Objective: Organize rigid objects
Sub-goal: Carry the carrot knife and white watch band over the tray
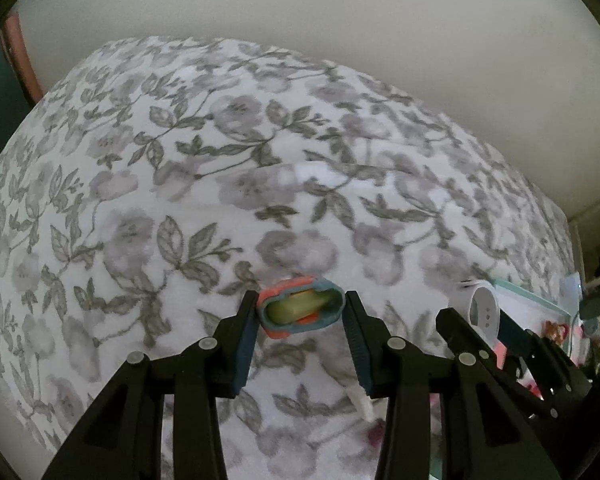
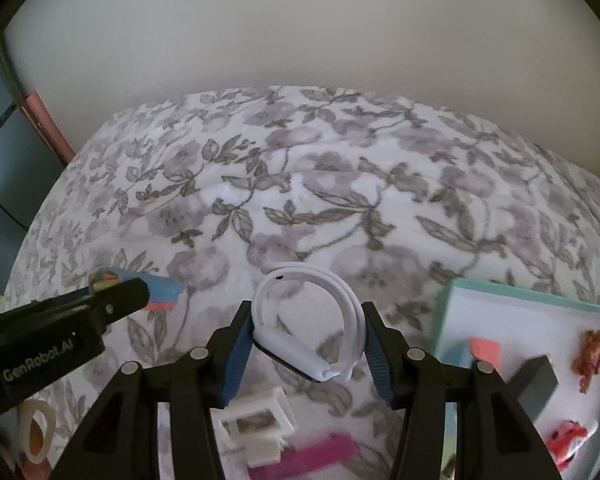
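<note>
Item 1: left gripper (image 1: 300,312). Jaws stand narrow, pads pressed on either end of a small oval ring of grey-blue and coral plastic with a pale green piece inside (image 1: 301,309). The ring sits at the fingertips, lifted clear of the grey floral bedspread (image 1: 180,160).

Item 2: right gripper (image 2: 307,332). Jaws partly closed on a white plastic wristband with a smooth oblong body (image 2: 306,320); the loop spans the gap, both pads touching its sides, the band raised off the cloth.

Item 3: shallow white tray with mint-green rim (image 2: 444,312), to the right of the right jaws. Already inside: a coral flat piece (image 2: 485,350), a dark grey block (image 2: 538,384), a red-orange figure (image 2: 594,354), a red toy car (image 2: 568,440).

Item 4: loose on the bedspread below the right jaws: white plastic frame pieces (image 2: 256,428), a magenta flat bar (image 2: 304,458), a cream oval ring (image 2: 36,432).

Status, as judged: partly sorted. Two items in hand await placing; three or more lie uncollected.
</note>
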### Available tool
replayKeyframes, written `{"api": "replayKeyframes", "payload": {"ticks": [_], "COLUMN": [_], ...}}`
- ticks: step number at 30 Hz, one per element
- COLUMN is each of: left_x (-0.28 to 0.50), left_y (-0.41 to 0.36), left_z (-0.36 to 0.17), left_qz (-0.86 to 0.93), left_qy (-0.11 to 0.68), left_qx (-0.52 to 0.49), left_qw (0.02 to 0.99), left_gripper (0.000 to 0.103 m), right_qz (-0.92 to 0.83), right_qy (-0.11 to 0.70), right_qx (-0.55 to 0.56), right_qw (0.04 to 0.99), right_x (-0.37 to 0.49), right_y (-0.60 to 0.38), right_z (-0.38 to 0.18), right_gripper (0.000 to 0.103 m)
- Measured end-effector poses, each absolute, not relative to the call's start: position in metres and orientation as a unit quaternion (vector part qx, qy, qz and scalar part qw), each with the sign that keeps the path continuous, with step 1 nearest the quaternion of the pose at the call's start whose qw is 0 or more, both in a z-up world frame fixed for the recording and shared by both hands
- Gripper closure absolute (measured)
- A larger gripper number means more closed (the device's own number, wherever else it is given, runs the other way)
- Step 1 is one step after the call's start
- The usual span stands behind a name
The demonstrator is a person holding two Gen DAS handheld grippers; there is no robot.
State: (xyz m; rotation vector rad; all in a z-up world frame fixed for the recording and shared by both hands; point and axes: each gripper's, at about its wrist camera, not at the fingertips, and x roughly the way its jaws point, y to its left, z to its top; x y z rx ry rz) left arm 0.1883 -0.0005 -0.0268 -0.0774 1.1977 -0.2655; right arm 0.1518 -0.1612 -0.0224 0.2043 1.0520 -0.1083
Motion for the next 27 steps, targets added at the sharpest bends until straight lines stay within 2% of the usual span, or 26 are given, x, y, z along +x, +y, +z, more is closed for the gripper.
{"api": "replayKeyframes", "payload": {"ticks": [14, 27], "left_x": [0.128, 0.065], "left_y": [-0.034, -0.105], "left_z": [0.019, 0.037], "left_qz": [-0.176, -0.246], "left_qy": [0.526, 0.493], "left_qx": [-0.010, 0.071], "left_qw": [0.832, 0.832], "left_gripper": [0.059, 0.059], "right_qz": [-0.087, -0.156], "right_qy": [0.482, 0.499], "right_qx": [0.126, 0.175], "right_qw": [0.862, 0.834], "right_x": [0.081, 0.008], "right_y": [-0.197, -0.255], "right_z": [0.015, 0.015], "right_gripper": [0.048, 0.048]}}
